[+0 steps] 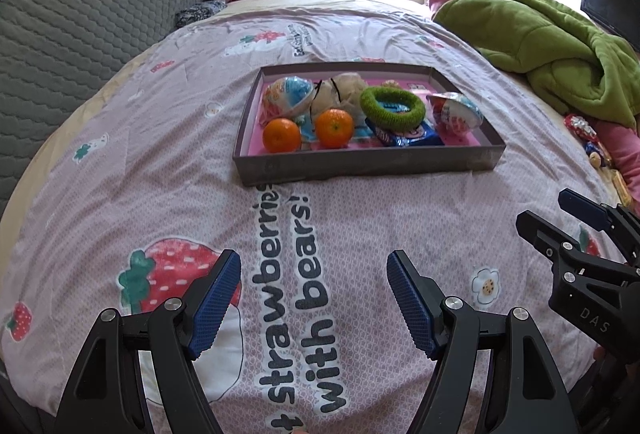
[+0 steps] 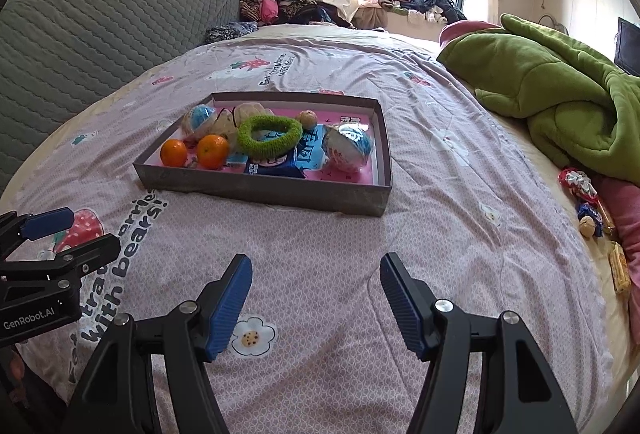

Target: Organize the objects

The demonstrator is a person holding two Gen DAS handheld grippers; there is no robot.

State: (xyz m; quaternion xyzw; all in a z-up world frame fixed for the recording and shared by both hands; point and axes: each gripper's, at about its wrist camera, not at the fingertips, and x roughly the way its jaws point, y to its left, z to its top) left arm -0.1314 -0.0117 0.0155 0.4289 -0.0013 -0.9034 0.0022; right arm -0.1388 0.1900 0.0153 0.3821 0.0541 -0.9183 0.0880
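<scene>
The left gripper (image 1: 314, 300) was wide open and held nothing. The right gripper (image 2: 316, 308) was wide open and empty too. Both hung over the pink bedspread (image 2: 440, 234). Farther up the bed sat the shallow box (image 2: 260, 190), with two oranges (image 2: 212, 151), a fuzzy green ring (image 2: 269, 134) and shiny wrapped snacks (image 2: 347, 149) inside. The oranges looked round, firm and likely to roll, so squeeze across the middle. The ring looked soft and light; pinch its rim.
</scene>
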